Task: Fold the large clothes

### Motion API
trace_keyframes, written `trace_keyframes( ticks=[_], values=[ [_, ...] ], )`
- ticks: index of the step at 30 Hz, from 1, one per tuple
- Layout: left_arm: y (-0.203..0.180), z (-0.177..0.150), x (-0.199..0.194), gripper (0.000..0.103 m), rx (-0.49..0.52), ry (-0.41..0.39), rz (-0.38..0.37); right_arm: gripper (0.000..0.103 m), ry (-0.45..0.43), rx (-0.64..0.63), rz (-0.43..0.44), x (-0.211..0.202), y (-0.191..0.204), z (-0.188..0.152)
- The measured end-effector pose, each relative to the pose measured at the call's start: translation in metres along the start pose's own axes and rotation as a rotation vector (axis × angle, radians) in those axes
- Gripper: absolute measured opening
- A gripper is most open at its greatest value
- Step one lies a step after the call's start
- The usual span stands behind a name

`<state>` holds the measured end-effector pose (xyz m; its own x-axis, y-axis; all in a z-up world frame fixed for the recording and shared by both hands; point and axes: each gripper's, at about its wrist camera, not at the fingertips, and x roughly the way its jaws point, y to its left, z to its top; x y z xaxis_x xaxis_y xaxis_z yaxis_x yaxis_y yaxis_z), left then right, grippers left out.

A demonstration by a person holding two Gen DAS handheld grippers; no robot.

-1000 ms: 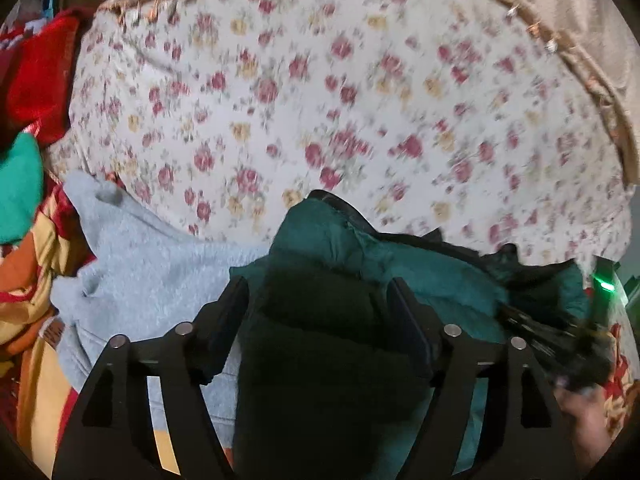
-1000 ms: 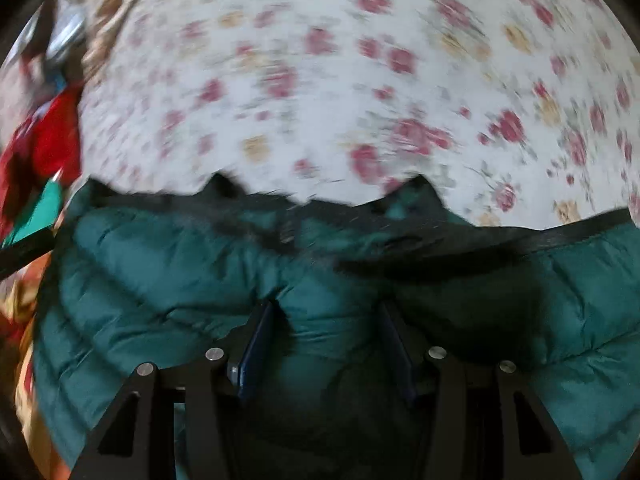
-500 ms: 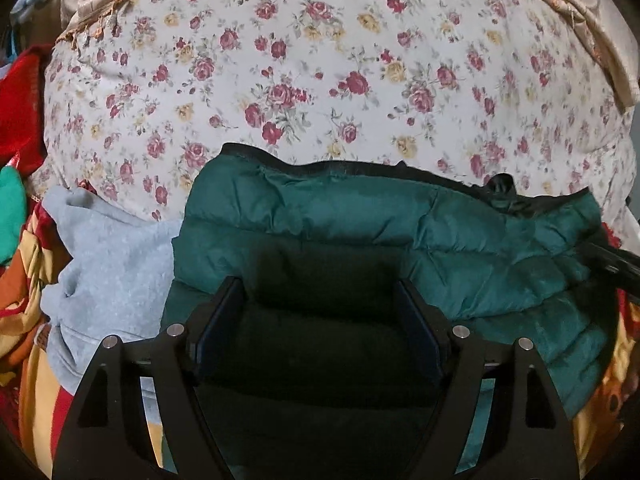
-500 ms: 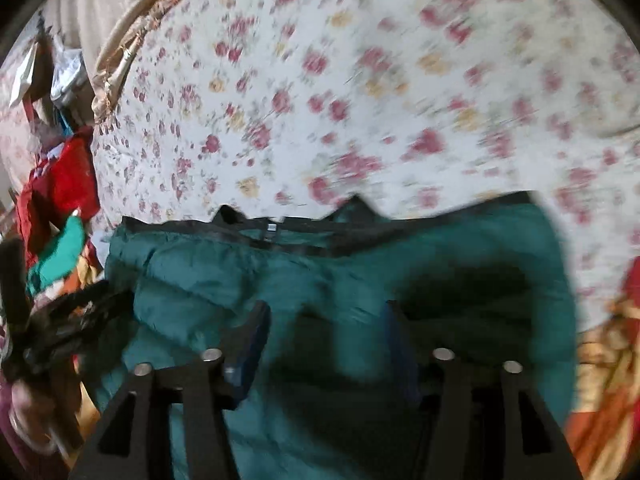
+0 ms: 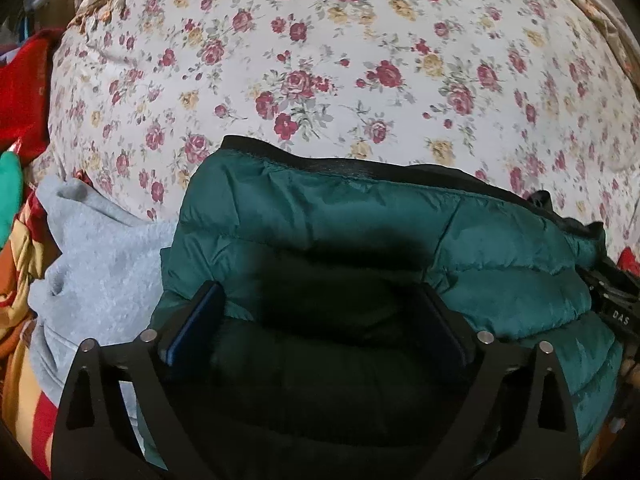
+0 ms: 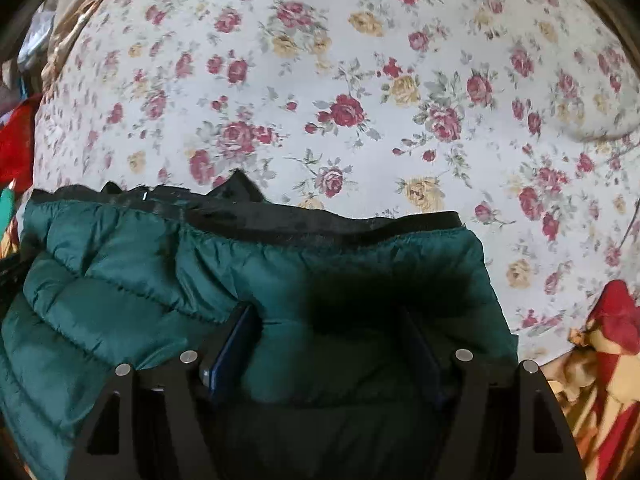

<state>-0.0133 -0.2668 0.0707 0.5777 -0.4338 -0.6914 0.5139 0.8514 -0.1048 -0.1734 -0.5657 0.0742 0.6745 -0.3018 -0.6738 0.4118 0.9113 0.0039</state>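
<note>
While both jaws have just been opening, left gripper (image 5: 316,320) and right gripper (image 6: 332,344) spread over the green puffer jacket (image 5: 360,224) on the floral bedsheet (image 5: 320,60), slippery padded folds may spring apart.

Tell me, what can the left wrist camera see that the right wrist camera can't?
Only the left wrist view shows the grey sweatshirt lying beside the jacket, and the other tool's black body at its right edge. Only the right wrist view shows the red and yellow cloth at the lower right. Both show the green puffer jacket with its black trim on the flowered sheet, red clothes at the far left, and jacket padding between that camera's own tool: left tool, right tool.
</note>
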Motion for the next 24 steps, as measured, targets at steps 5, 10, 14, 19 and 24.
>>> trace_keyframes(
  ticks=[5,10,14,19,24],
  values=[
    [-0.001,-0.004,-0.002,0.097,0.014,-0.01,0.003,0.071,-0.003,0.073,0.068,-0.038,-0.015,-0.002],
    [-0.002,-0.004,-0.003,0.097,0.007,-0.01,0.002,0.072,-0.056,0.14,0.114,-0.088,-0.032,-0.026],
    [-0.005,-0.007,-0.004,0.097,0.009,-0.024,0.008,0.073,0.025,0.099,0.045,-0.058,-0.026,-0.044],
    [0.001,-0.006,-0.018,0.097,-0.002,0.018,-0.015,0.073,0.044,0.1,0.028,-0.056,-0.022,-0.038],
    [0.008,-0.01,-0.045,0.097,0.017,0.004,-0.024,0.073,-0.004,0.141,0.057,-0.09,-0.027,-0.035]
  ],
)
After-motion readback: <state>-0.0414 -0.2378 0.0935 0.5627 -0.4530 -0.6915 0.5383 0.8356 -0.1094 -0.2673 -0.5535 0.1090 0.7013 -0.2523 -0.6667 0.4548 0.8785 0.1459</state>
